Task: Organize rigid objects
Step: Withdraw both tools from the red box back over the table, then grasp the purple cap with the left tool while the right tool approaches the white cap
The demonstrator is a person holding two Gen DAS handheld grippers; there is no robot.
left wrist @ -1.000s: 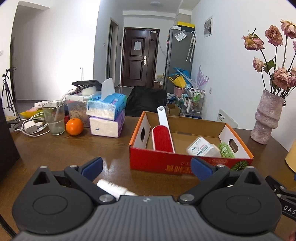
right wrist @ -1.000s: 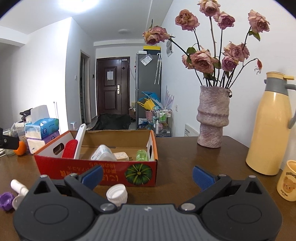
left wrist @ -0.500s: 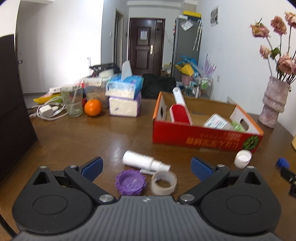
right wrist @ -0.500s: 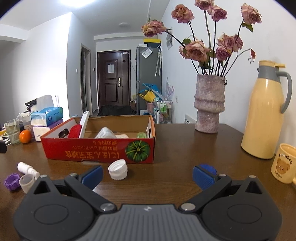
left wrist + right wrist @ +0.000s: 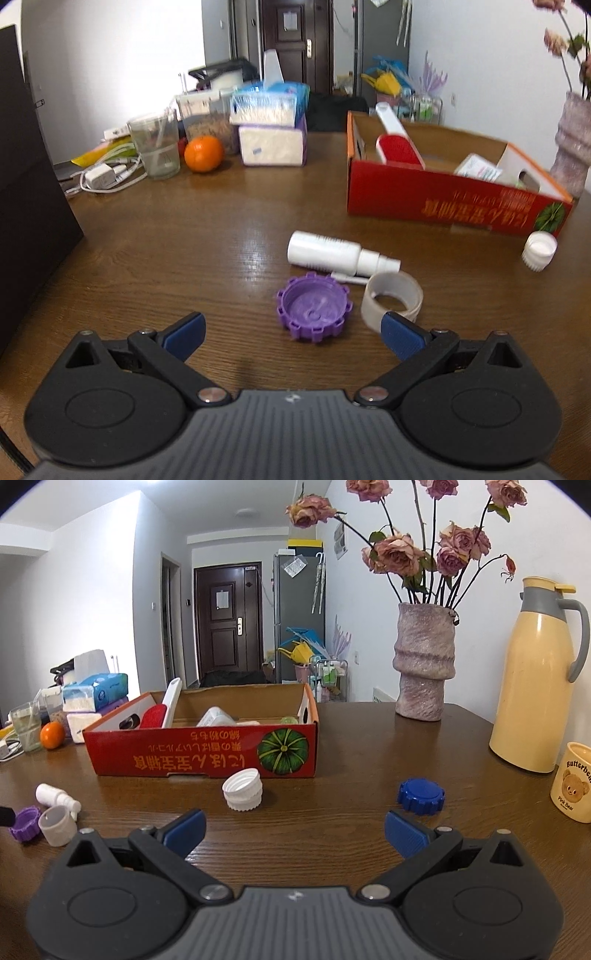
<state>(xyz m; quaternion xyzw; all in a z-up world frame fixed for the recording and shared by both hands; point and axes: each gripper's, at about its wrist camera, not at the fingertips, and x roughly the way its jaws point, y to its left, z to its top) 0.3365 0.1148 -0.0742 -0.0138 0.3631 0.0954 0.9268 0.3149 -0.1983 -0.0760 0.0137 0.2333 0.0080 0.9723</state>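
A red cardboard box holds a red lint brush, a white bottle and other items. On the table in front of it lie a white spray bottle, a purple cap, a clear tape roll, a white cap and a blue cap. My left gripper is open and empty, just short of the purple cap. My right gripper is open and empty, between the white and blue caps.
Tissue packs, an orange, a glass and a charger with cables stand at the back left. A vase of roses, a cream thermos and a bear mug stand at the right. A dark cabinet is left.
Both grippers have pulled back from the box and tilted down. The spray bottle, purple cap, tape roll and blue cap have come into fuller view. Both stay open.
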